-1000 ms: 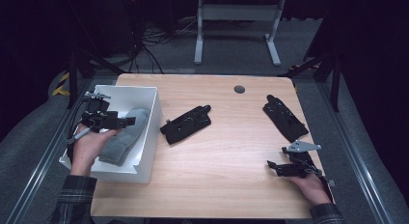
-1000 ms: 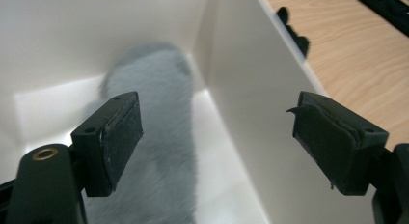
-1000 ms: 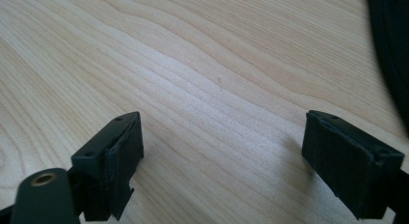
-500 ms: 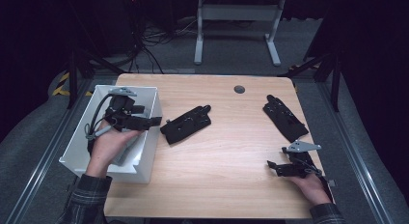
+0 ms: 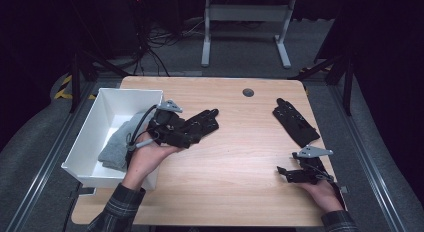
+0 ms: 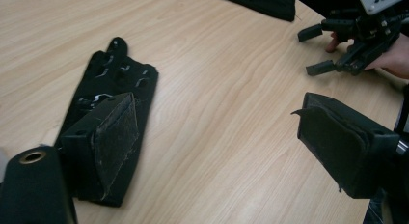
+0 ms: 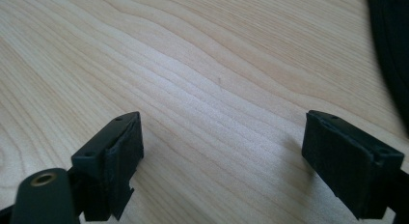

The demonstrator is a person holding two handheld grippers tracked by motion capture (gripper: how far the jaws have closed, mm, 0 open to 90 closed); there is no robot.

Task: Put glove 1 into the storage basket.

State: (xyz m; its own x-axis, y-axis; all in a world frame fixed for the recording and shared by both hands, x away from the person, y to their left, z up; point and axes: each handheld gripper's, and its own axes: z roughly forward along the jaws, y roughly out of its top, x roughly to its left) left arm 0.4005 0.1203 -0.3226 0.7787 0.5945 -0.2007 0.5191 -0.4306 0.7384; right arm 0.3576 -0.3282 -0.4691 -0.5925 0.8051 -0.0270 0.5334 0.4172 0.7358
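Under left gripper (image 5: 192, 133), black glove (image 6: 113, 84) half hidden

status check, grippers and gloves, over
Left gripper open, over near glove, nothing held. Right gripper open, resting low on table. Far glove untouched. Bin holds grey cloth. Path clear.

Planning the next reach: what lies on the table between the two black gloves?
Nothing: in the high view, bare wood runs from the left glove to the right glove.
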